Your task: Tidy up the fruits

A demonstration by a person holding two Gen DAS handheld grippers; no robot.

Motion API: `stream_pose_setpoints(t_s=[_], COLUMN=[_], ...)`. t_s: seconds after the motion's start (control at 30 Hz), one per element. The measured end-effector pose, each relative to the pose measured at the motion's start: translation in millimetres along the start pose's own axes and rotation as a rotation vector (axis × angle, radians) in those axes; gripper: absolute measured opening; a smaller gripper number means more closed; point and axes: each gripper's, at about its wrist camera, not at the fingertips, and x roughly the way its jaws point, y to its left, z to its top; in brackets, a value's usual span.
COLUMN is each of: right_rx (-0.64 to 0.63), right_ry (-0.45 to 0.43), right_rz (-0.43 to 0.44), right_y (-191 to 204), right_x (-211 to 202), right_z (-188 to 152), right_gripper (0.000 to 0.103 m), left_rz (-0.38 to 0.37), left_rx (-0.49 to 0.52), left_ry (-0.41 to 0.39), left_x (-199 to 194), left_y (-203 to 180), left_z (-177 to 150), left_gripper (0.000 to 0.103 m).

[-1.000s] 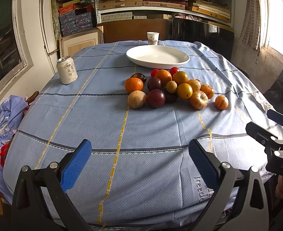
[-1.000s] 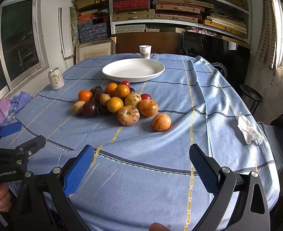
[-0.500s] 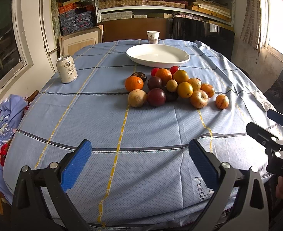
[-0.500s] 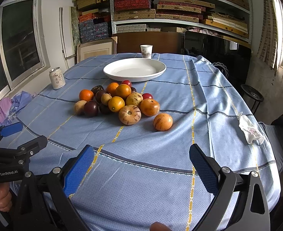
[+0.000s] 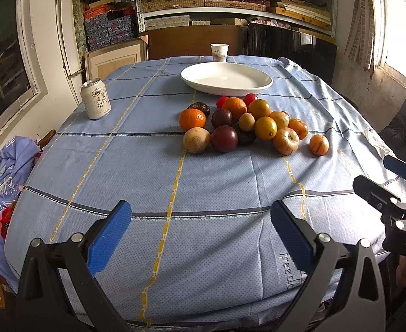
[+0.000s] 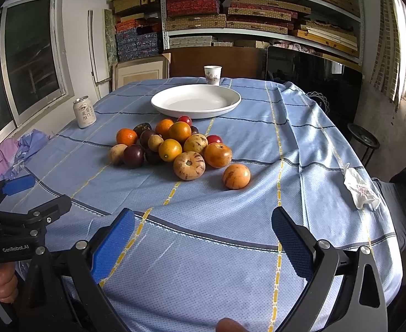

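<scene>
A heap of mixed fruit [image 5: 244,127] [image 6: 175,146] lies mid-table: oranges, dark plums, striped yellow fruits. One striped orange fruit [image 5: 318,144] [image 6: 236,176] sits apart on the right. Behind the heap stands an empty white plate [image 5: 226,78] [image 6: 196,101]. My left gripper [image 5: 203,238] is open over the near table edge, well short of the fruit. My right gripper [image 6: 203,240] is open too, near the front right edge. Each gripper shows in the other's view, held by a hand.
A drink can [image 5: 95,98] [image 6: 84,112] stands at the left. A paper cup [image 5: 219,52] [image 6: 212,75] is behind the plate. A crumpled tissue [image 6: 360,189] lies at the right edge. Shelves of boxes fill the back wall; clothes hang off a chair at the left.
Both views have crept slightly forward toward the fruit. The fruit and plate have not moved, and both grippers stay open.
</scene>
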Motion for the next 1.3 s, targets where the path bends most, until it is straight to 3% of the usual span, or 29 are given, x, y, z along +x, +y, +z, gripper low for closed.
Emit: stream_pose_setpoints(t_s=[0.27,0.53,0.7,0.73,0.8,0.9,0.97,1.1,1.3], right_rx=[-0.04,0.14,0.184,0.171,0.073,0.037,0.005,-0.111,-0.18], right_ry=[-0.059,-0.026,-0.112,-0.106,0.002,0.095,0.134,0.171,0.247], right_rz=[0.012,0.12,0.158,0.142,0.133,0.091,0.084,0.02,0.055], right_y=[7.2,-25.4,-47.3,-47.1,-44.9,-48.8,-53.5,-49.5,-46.7], right_x=[-8.2,6.4,15.9,18.8,34.6,55.3,71.1,93.4,123.5], right_z=[1.7,4.3,11.8,13.8,23.0,32.0,39.3,47.0,53.6], right_gripper=[0.1,0.099,0.099,0.099,0.099,0.099,0.093,0.069,0.057], left_rz=[-0.002,0.002,0.025,0.032,0.043,0.046,0.046,0.047,-0.021], left_rx=[0.0,0.005,0.004,0.005,0.01,0.019,0.027,0.035,0.015], left_ry=[0.003,0.004,0.007,0.009,0.01,0.01,0.012,0.024,0.076], left_x=[1.3,4.1,18.1,22.6,29.7,40.4,47.9,60.2,81.1], left_y=[0.6,1.7,11.0,12.4,15.1,19.4,23.6,34.7,57.1], left_z=[-2.5,-5.0,-2.9,1.9,8.5,17.3,22.6,31.8,41.3], left_gripper=[0.099,0.099,0.099,0.099,0.099,0.099,0.099,0.099,0.099])
